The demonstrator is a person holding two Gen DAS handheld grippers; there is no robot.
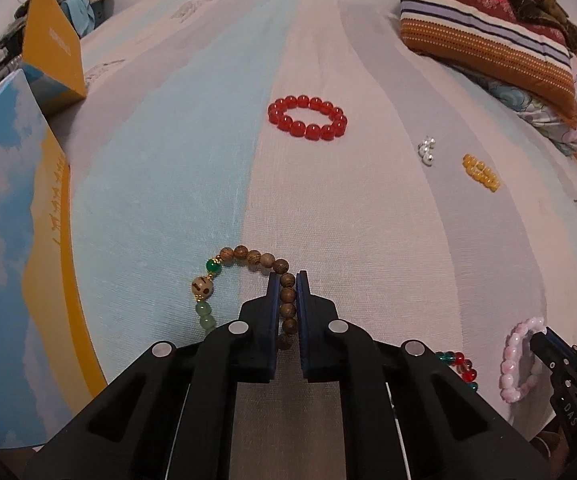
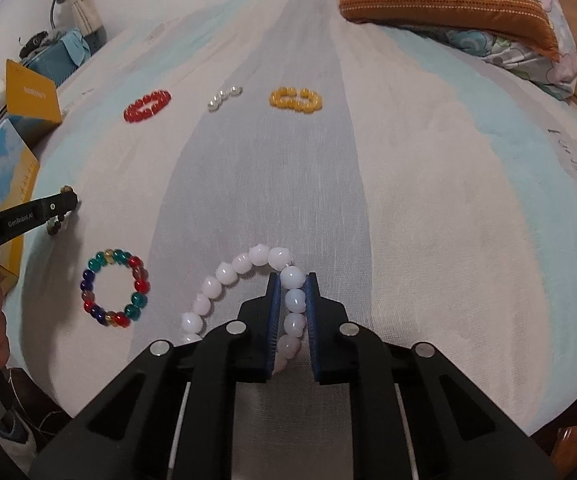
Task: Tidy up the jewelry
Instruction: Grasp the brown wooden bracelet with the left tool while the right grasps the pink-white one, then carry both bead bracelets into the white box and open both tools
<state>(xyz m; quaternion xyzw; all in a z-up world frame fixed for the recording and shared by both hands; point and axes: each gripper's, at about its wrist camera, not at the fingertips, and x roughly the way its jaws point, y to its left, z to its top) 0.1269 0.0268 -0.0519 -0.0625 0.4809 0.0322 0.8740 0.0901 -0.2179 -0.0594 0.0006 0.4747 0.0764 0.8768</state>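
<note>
My left gripper (image 1: 287, 277) is shut on a brown wooden bead bracelet (image 1: 248, 258) with green beads and a carved pale bead, lying on the bed sheet. My right gripper (image 2: 291, 278) is shut on a pale pink bead bracelet (image 2: 228, 274); it also shows in the left wrist view (image 1: 516, 360). A red bead bracelet (image 1: 307, 117) (image 2: 147, 106), a small silver piece (image 1: 427, 151) (image 2: 224, 96), a yellow bead bracelet (image 1: 481, 173) (image 2: 295, 100) and a multicolour bead bracelet (image 2: 114, 288) (image 1: 459, 364) lie on the sheet.
An open box with a blue sky lid (image 1: 4, 216) and orange flap (image 1: 50, 46) stands at the left edge. A striped pillow (image 1: 484, 36) and folded bedding lie at the far right. The left gripper shows in the right wrist view (image 2: 64, 204).
</note>
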